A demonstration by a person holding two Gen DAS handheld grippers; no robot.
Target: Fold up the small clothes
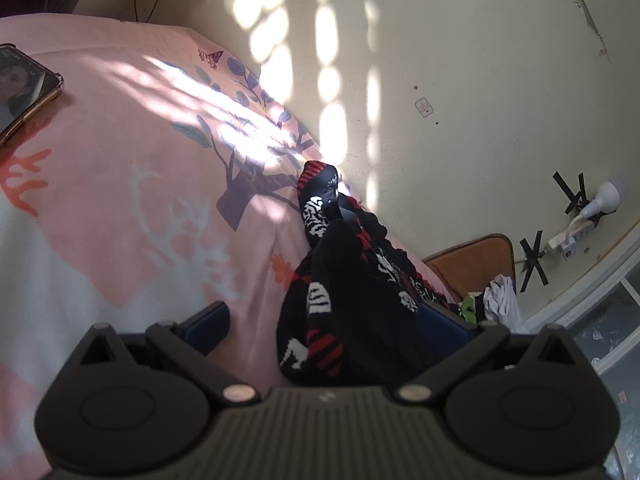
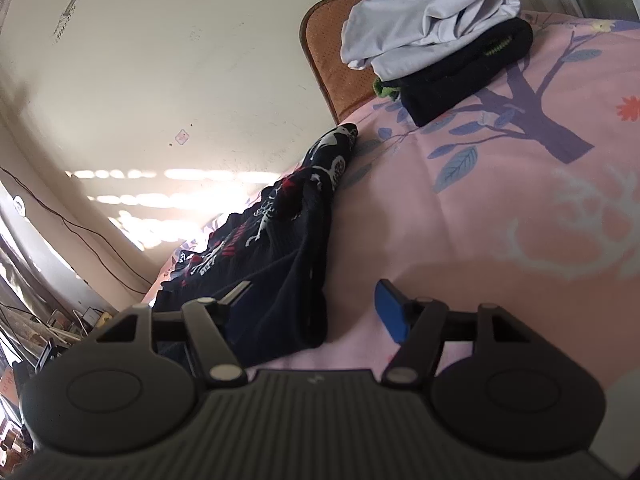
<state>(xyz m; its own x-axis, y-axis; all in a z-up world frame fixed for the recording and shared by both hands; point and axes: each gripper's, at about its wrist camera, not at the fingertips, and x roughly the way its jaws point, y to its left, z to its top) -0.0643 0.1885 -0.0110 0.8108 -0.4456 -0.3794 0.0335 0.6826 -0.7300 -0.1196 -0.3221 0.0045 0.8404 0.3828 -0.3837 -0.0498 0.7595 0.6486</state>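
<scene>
Nearest in the left wrist view, the left hand-held gripper [image 1: 326, 324] stands spread wide, its blue pads clear on either side of the black garment with red and white skeleton print [image 1: 352, 280], which lies bunched on the pink bedsheet [image 1: 132, 216] along the bed's edge by the wall; the pads press on nothing. In the right wrist view the right hand-held gripper [image 2: 316, 312] is also parted, the garment's dark plain end [image 2: 276, 280] lying between its fingers, with the right blue pad [image 2: 390, 312] clear of the cloth; the left finger is partly covered by fabric, so contact there cannot be told. Only the left view shows a phone [image 1: 24, 88] lying on the sheet at the far left, and a white plug adapter [image 1: 588, 208] on the wall. Only the right view clearly shows the stack farther along the bed: a folded white garment [image 2: 428, 20] on top of a folded black one [image 2: 464, 80], beside an orange chair back [image 2: 332, 52].
</scene>
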